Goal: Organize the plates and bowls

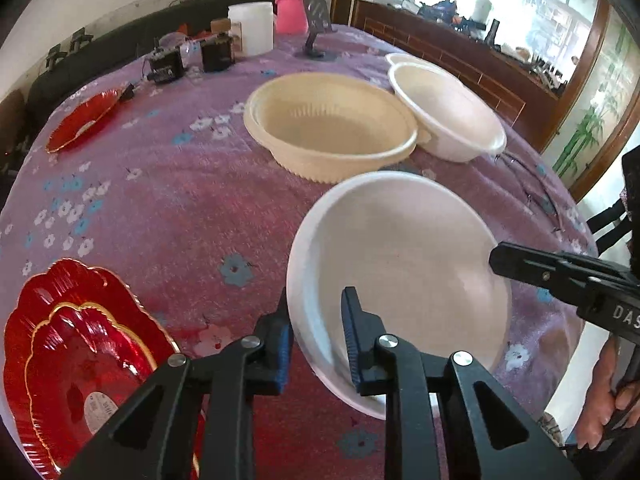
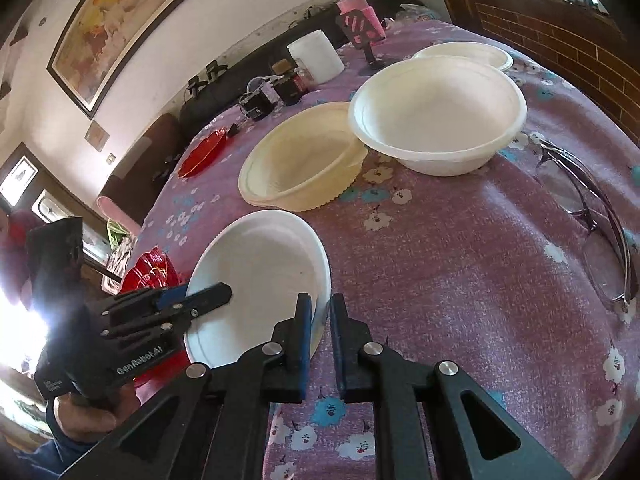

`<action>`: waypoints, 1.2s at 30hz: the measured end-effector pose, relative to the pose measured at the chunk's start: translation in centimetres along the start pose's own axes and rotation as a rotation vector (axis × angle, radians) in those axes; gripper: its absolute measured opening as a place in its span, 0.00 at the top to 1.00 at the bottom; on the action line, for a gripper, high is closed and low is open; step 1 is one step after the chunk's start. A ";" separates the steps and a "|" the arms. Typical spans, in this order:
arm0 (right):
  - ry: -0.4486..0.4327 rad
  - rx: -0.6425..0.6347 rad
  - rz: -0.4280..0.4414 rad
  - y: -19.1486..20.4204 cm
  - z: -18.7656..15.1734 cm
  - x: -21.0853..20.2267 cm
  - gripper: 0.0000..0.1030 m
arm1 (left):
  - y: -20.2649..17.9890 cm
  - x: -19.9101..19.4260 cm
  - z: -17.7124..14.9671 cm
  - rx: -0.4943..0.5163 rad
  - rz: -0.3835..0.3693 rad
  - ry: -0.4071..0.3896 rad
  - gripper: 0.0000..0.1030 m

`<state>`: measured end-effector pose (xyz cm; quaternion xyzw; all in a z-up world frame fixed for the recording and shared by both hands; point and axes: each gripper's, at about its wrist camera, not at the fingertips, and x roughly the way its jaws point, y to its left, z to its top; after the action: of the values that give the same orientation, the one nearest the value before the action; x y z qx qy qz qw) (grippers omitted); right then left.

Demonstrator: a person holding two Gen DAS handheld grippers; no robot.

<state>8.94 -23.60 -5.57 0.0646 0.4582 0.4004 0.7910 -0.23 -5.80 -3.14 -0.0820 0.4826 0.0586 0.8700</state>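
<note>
A shallow white bowl (image 1: pixel 404 280) is tilted above the purple flowered tablecloth (image 1: pixel 180 200). My left gripper (image 1: pixel 318 316) is shut on its near-left rim, one finger inside and one outside. My right gripper (image 2: pixel 320 316) is shut on the same bowl (image 2: pixel 260 280) at its right rim. A cream colander bowl (image 1: pixel 328 128) and a large white bowl (image 1: pixel 444 112) stand beyond. Stacked red scalloped plates (image 1: pixel 80 360) lie at the near left, and another red plate (image 1: pixel 80 120) at the far left.
A second white dish (image 2: pixel 464 54) sits behind the large white bowl (image 2: pixel 436 112). Eyeglasses (image 2: pixel 592 216) lie at the table's right edge. A white container (image 1: pixel 251 26), pink bottle (image 1: pixel 292 8), phone stand (image 1: pixel 316 32) and small black devices (image 1: pixel 192 60) line the far edge.
</note>
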 end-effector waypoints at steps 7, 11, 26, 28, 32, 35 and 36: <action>-0.012 0.003 -0.011 -0.3 -0.3 -0.1 0.89 | -1.0 0.3 -0.2 0.038 0.007 -0.022 0.81; -0.018 0.022 0.004 -0.7 -0.3 -0.2 0.90 | -1.4 -0.1 -0.4 0.042 0.007 -0.034 0.81; -0.055 -0.028 0.033 2.1 0.1 -1.7 0.90 | 0.4 -3.6 -1.1 -0.005 0.005 -0.110 0.81; -0.057 -0.047 0.039 2.9 0.2 -1.7 0.90 | 1.1 -4.5 -1.2 -0.020 0.002 -0.127 0.81; -0.060 -0.079 0.051 4.9 0.5 -1.6 0.90 | 2.4 -6.1 -1.6 -0.048 0.004 -0.162 0.81; -0.055 -0.102 0.065 6.3 0.7 -1.1 0.90 | 3.5 -7.2 -2.0 -0.064 0.015 -0.184 0.81; -0.050 -0.108 0.071 6.9 0.8 -0.9 0.90 | 3.9 -7.4 -2.2 -0.070 0.016 -0.187 0.81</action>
<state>5.34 -19.44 -1.29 0.0480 0.4132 0.4508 0.7898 -6.68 -2.61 1.70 -0.1026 0.3976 0.0900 0.9074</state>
